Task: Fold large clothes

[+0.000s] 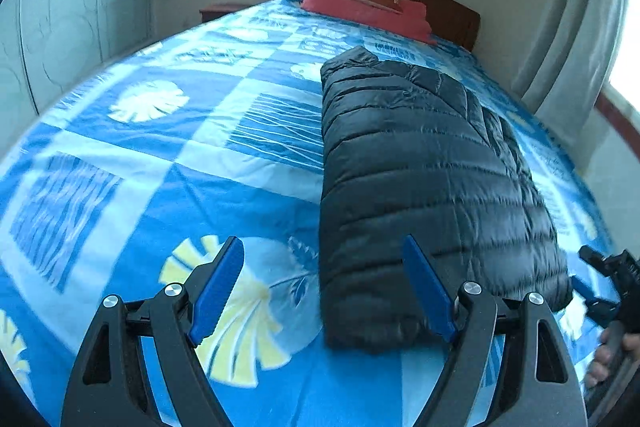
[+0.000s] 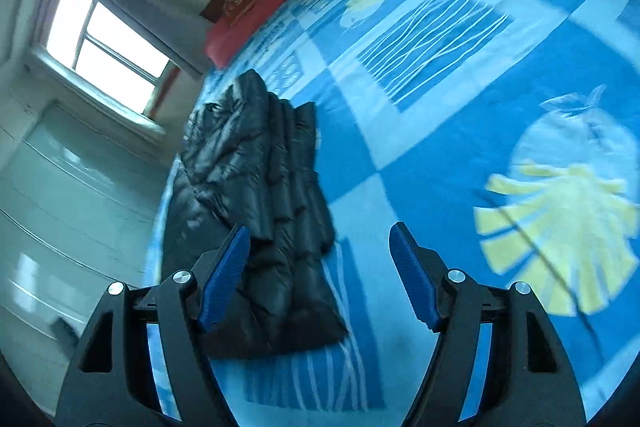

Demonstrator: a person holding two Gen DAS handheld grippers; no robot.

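A black quilted puffer jacket lies on a bed covered by a blue patterned bedspread, already doubled into a long narrow bundle that runs from the near edge toward the red pillow and the dark wooden headboard. The left gripper hovers above the near end of the bundle with its jaws standing wide and nothing between the blue pads; its right finger sits over the jacket's near hem, the left one over bare bedspread. The right gripper is likewise spread wide and empty, tilted, with its left finger over the jacket's lower edge and the rest of its view on the bedspread. In the left wrist view the person's hand on the other gripper's handle shows at the far right edge, just beside the jacket's near corner. Judging from this, the lengthwise fold looks done and the hands are between grasps, so the step in hand is likely the crosswise fold. The next move would call for each of the 2 grippers to come down on one near corner of the hem, pinch through all the puffy layers, then carry the end up toward the collar. The slick, springy fill may slip or spring back open, so a deep bite matters
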